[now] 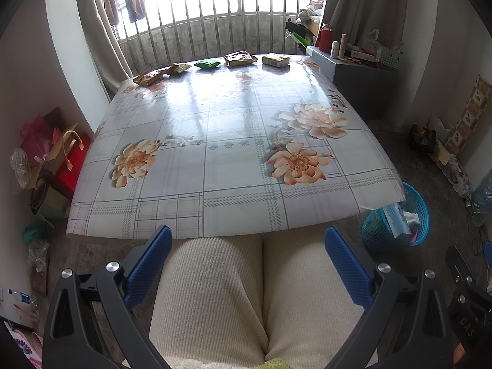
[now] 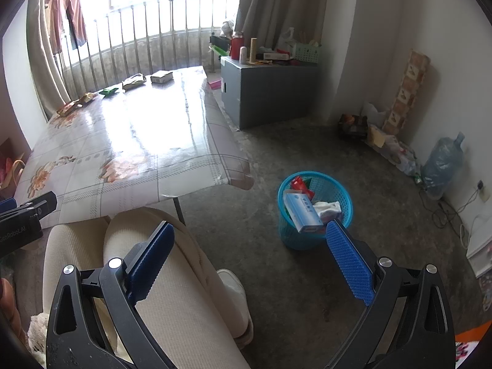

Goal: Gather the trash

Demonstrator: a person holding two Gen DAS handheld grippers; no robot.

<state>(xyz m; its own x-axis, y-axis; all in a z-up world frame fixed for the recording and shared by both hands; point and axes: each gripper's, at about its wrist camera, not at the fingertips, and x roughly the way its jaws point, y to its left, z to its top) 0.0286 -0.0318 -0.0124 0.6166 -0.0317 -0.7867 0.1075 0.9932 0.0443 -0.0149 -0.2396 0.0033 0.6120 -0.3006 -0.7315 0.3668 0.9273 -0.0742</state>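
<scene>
The left gripper (image 1: 247, 240) hangs wide open and empty above the person's cream-trousered lap (image 1: 240, 292), its side reading "GenRobot.AI" in the right wrist view; ahead of it lies the floral-clothed table (image 1: 215, 166), with five wrappers and packets (image 1: 207, 64) in a row along the far edge, their print too small to read. The right gripper (image 2: 250, 236), likewise spread and empty, hovers just near the blue mesh basket (image 2: 344, 190) on the floor, which holds a blue-and-white box (image 2: 303, 212), its lettering unreadable
</scene>
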